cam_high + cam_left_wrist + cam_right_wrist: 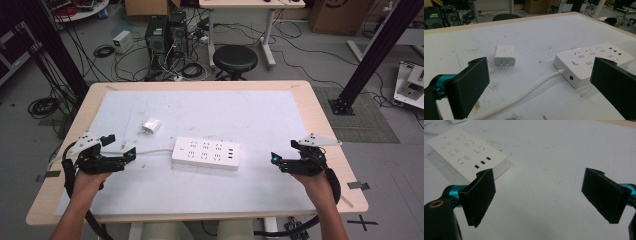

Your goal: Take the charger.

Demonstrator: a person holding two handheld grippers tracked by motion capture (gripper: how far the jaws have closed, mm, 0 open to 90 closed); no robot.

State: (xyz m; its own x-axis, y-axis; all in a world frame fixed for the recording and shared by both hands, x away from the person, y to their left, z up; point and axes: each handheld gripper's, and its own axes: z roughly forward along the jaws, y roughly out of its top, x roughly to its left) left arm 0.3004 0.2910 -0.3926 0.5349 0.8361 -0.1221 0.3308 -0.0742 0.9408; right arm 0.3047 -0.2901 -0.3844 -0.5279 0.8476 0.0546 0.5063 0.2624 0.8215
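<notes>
The white charger plug lies on its back on the pale desk mat, prongs pointing toward the left claw, just beyond the white power strip and its cable. The power strip sits mid-desk between both claws, sockets facing up. The left claw has its jaws standing apart and holds nothing; the right claw, well apart from the strip's near end, is likewise spread and empty. Judgement: the step in hand appears to be reaching for the plug. The left claw should approach over the cable, close on the plug's flat sides, and keep the prongs free, while the right claw steadies the strip
</notes>
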